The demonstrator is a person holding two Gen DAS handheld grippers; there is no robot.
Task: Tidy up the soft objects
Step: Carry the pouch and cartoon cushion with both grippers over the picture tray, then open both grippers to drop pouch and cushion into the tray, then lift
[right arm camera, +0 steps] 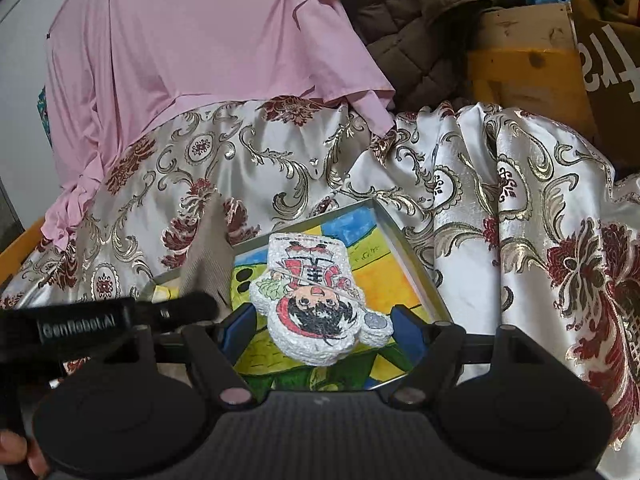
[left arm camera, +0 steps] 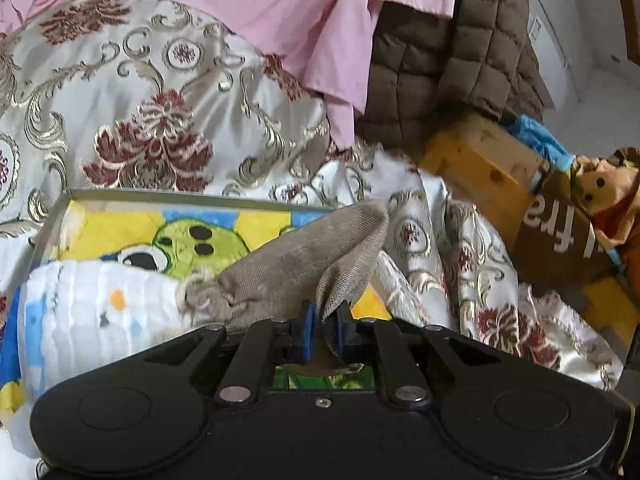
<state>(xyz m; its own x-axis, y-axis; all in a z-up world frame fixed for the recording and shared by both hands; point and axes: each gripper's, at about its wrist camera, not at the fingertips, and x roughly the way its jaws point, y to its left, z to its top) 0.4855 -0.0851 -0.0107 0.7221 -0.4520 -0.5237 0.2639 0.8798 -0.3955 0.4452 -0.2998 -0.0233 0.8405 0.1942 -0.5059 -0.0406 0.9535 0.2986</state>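
Observation:
My left gripper is shut on a grey-beige drawstring pouch and holds it over a shallow tray with a yellow, blue and green cartoon bottom. A white quilted cartoon cushion lies in the tray at the left. In the right wrist view the tray holds that white cushion, printed with a figure in red. My right gripper is open around the cushion's near end. The left gripper's body and the pouch show at the left.
The tray rests on a silver brocade cloth with red flowers. A pink sheet and brown quilted jacket lie behind. A cardboard box with a plush toy and a wooden block stand at the right.

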